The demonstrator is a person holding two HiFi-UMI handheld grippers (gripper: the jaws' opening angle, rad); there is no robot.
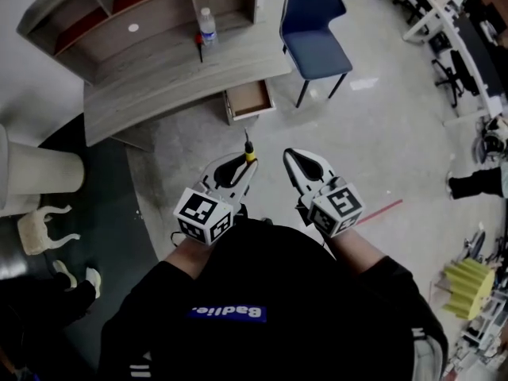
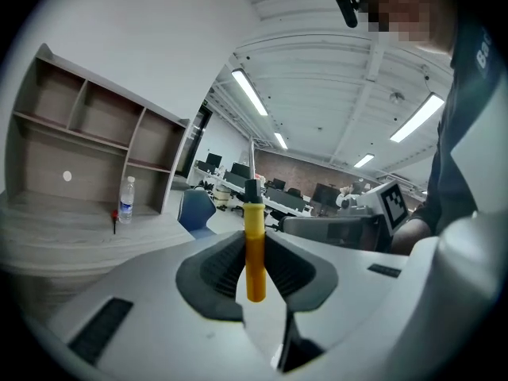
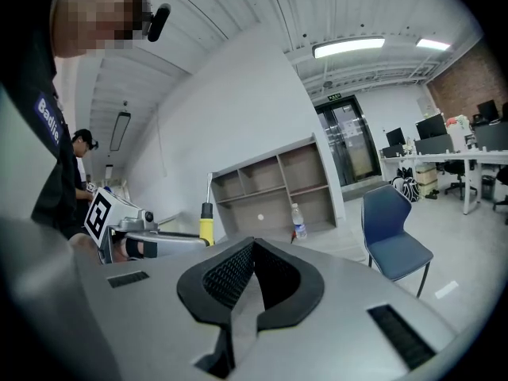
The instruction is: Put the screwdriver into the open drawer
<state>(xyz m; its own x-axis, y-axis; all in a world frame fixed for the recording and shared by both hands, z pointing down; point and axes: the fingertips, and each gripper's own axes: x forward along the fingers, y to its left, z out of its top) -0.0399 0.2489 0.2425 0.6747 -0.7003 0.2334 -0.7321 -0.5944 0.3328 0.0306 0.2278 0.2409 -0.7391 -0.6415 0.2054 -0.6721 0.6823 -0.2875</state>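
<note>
Two grippers out: left gripper (image 1: 238, 167) clenching yellow screwdriver (image 2: 254, 248), right gripper (image 3: 254, 252) closed empty. Carry step; next, reach the far open drawer (image 1: 248, 98).

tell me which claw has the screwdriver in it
The left claw: its jaws are clamped on the yellow handle of the screwdriver. The right claw is closed with nothing between its jaws.

Worn: black long-sleeved top (image 1: 262, 272), blue chest patch (image 1: 227, 313) with white lettering. The left hand-held gripper (image 1: 242, 163) and right hand-held gripper (image 1: 292, 159): white-grey shells, black ribbed pads (image 3: 230, 278), black-and-white marker cubes (image 1: 203, 215).
</note>
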